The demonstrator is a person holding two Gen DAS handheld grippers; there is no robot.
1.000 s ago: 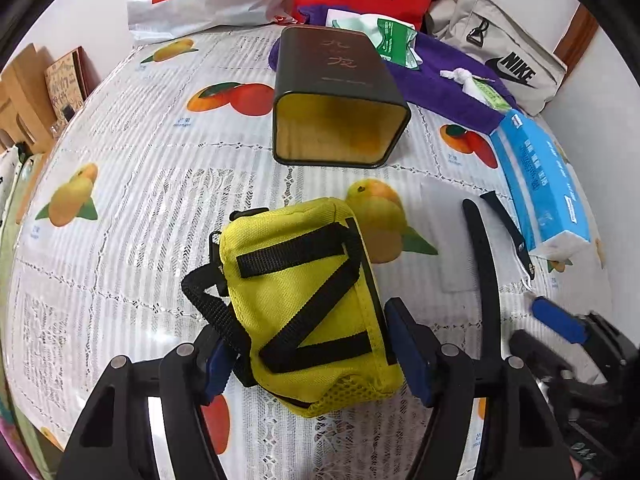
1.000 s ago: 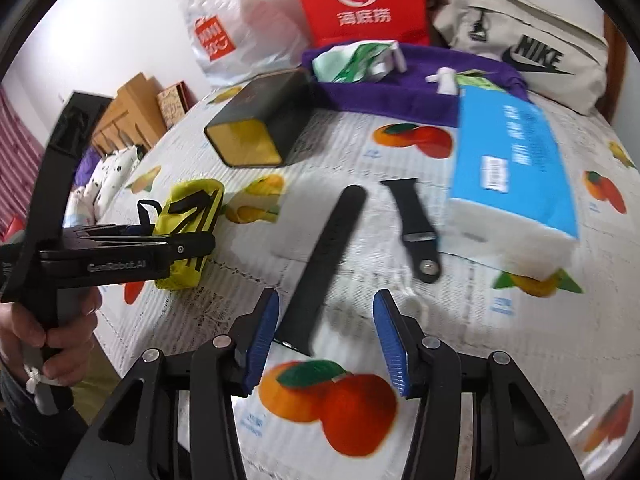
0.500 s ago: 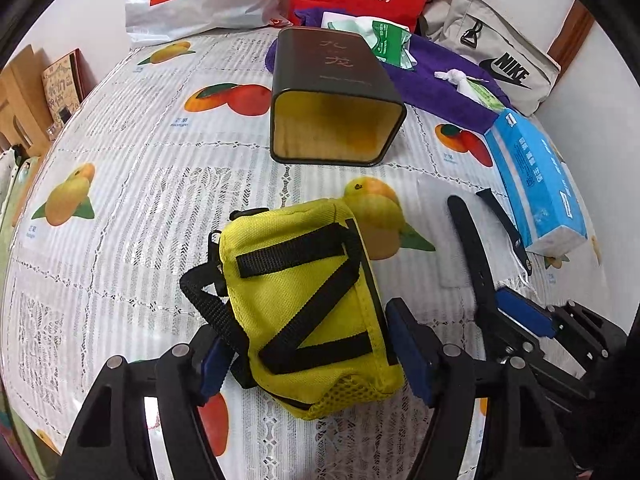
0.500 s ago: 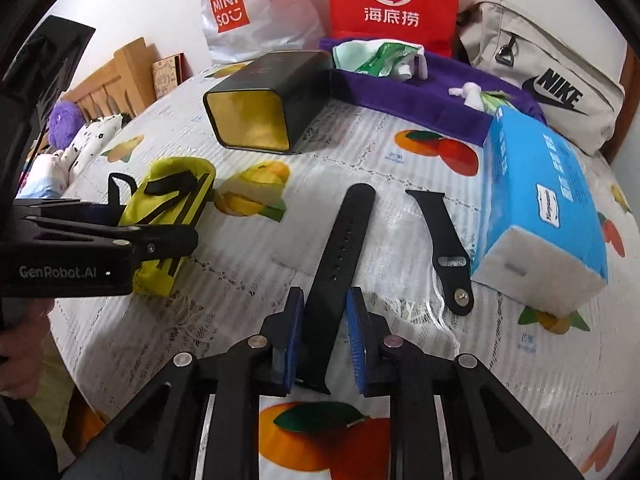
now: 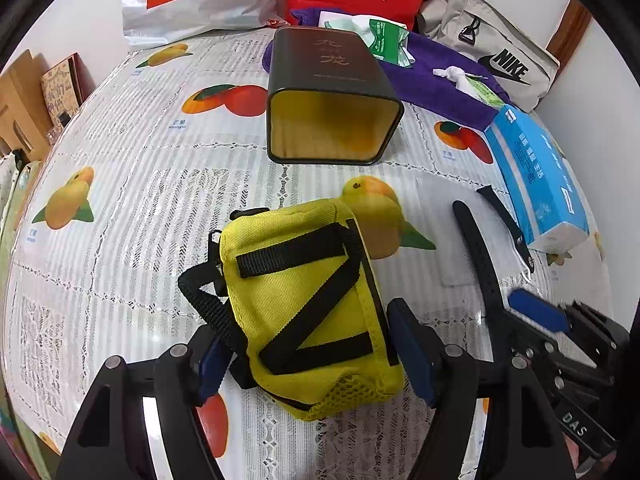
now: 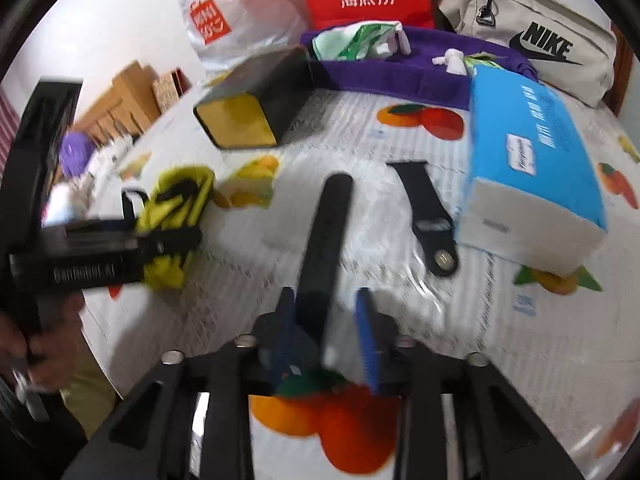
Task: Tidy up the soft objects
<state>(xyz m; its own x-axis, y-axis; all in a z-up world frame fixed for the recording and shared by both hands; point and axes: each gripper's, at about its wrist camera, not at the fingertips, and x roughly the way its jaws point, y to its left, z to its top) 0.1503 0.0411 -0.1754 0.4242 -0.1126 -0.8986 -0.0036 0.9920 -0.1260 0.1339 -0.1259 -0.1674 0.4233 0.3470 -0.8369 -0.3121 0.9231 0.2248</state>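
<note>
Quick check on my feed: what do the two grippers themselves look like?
Both match: the left gripper and right gripper have matte black angular frames with silver rivets and blue pads on the fingers. The left's side carries white lettering, blurred now. A bare hand grips its handle; no cables visible.

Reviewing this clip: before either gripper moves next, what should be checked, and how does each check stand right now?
1. Left gripper straddles the yellow pouch: ok.
2. Its jaws press the pouch firmly: cannot tell.
3. Right gripper clamps the long black strap: not ok, tablecloth shows between strap and one jaw.
4. Right wrist view sharp: not ok, blurred.
5. Dark tin lies on its side, mouth toward the pouch: ok.
6. Short black strap lies apart from the right gripper, beside the blue tissue pack: ok.
</note>
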